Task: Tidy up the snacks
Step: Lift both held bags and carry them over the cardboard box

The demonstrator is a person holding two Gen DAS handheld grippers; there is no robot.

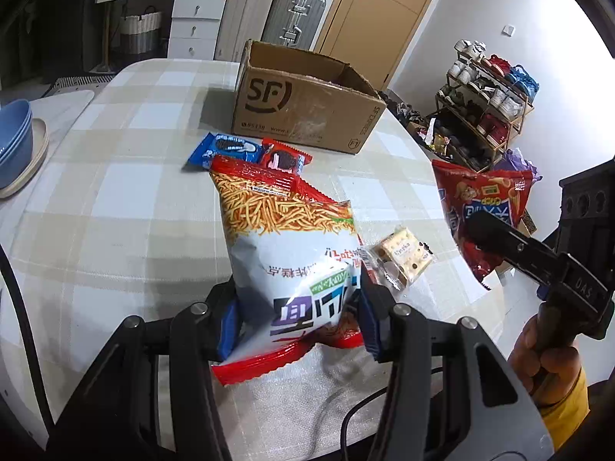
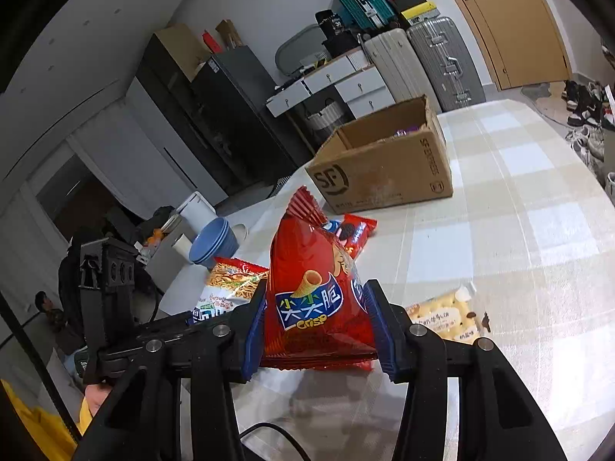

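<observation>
Both tongs grip 1 bag each, the left gripper pinching the noodle-snack bag and the right gripper the red crisp bag, with the open SF cardboard box at 12 o'clock, nearer the left.

Bare tablecloth right of cardboard box.

home interior: suitcases, shoe rack, checked tablecloth

Box contents (purple packet) mostly hidden
</observation>
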